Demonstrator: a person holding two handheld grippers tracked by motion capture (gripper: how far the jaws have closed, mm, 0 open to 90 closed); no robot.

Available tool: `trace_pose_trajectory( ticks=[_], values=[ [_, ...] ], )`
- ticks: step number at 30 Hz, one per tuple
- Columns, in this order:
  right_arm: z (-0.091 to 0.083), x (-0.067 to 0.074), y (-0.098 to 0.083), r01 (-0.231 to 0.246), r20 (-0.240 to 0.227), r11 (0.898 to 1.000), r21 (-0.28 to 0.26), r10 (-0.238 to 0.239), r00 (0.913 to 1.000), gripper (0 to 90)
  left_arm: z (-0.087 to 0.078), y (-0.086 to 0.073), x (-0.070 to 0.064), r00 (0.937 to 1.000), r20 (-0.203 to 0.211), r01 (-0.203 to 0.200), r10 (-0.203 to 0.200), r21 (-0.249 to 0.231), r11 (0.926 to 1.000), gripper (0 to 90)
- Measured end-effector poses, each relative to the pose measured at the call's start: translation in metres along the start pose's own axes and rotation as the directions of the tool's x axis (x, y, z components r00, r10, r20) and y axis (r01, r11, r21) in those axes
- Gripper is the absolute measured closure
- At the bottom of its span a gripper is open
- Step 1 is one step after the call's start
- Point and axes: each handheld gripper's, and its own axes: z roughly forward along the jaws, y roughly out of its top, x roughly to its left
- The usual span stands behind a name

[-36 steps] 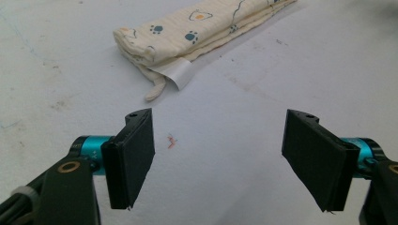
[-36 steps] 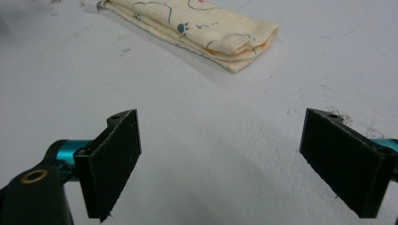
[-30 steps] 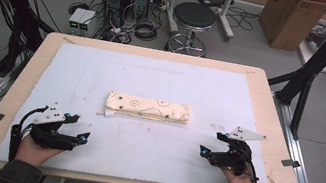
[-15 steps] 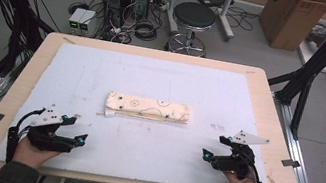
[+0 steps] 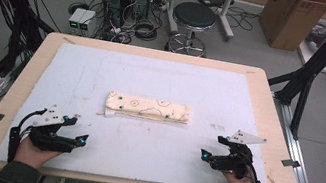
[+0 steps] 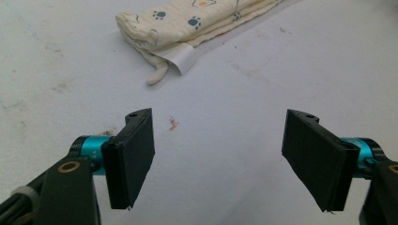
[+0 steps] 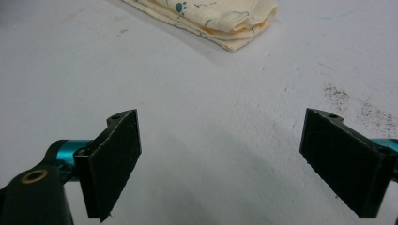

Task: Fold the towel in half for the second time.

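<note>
Both tools are sitting wide open with nothing in them. The left tool (image 5: pixel 75 138) is on the near side of the folded cloth (image 5: pixel 148 107), off toward its left end, and the right tool (image 5: pixel 207 156) is on the near side too, off toward its right end. Neither is touching the cloth; there's a clear stretch of white mat (image 5: pixel 149 155) between each tool and it.

In the left gripper view the jaws frame bare mat, and the cloth (image 6: pixel 192 21) lies farther ahead with a white tag (image 6: pixel 182 57) and a little loose tail of fabric poking out of its end. In the right gripper view the other end of the cloth (image 7: pixel 220 18) sits ahead of the jaws, showing the stacked folded layers.

The cloth is a long narrow bundle, cream with small paw prints, lying crosswise about in the middle of the bench (image 5: pixel 268 115).

My read: this is the approach stage, hands parked low, nothing grabbed yet. Whether the job is unfolding it or folding it further, I can't tell. Either way the next move looks like pushing both tools forward to the cloth's two ends, getting a jaw under the top layer at each end, then closing. The tricky bit is probably pinching just the right layer, not the whole stack.
</note>
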Motion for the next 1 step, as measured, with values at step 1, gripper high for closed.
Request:
trace_pose_trajectory(
  ticks=[1],
  values=[
    [0.0005, -0.0007, -0.0002, 0.006, 0.0, 1.0, 0.001, -0.006, 1.0, 12.1, 0.0002, 0.0001, 0.0004, 1.0, -0.002, 0.0, 0.0, 0.001, 1.0, 26.2]
  ],
)
